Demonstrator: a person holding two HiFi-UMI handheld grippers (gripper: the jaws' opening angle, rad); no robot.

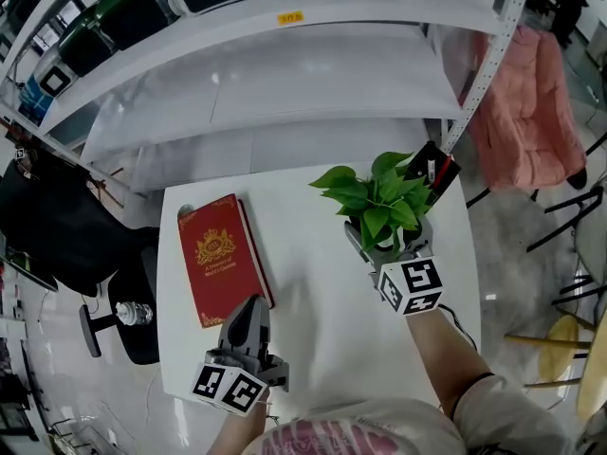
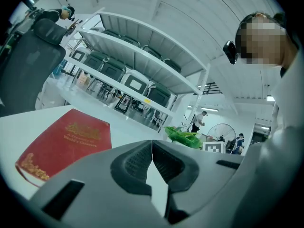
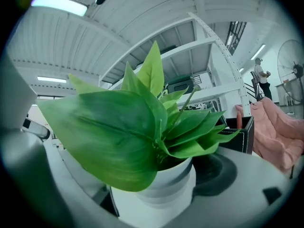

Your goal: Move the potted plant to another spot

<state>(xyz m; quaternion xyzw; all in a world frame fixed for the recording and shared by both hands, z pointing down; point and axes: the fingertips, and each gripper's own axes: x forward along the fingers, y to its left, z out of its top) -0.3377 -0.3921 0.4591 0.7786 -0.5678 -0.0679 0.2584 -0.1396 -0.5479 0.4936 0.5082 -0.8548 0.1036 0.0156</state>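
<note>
Potted plant point(image 3: 161, 184): white pot stood clamped between the jaws of the right gripper point(image 1: 387, 243), leaves spilling above them. Left gripper point(image 1: 248, 313): jaws together, nothing between them; red book point(image 1: 220, 257) just ahead-left. Step judged: grasp made, carry pending. Next move called for a level lift.

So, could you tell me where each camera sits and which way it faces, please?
Head view: on the person's head, looking steeply down at the table; left gripper, right gripper and right forearm show.
Left gripper view: on the left gripper, facing along its shut jaws across the table toward shelves; their torso shows at right.
Right gripper view: on the right gripper, facing the plant clamped between its jaws.
Shared: plant in all three; book in the first two.
</note>
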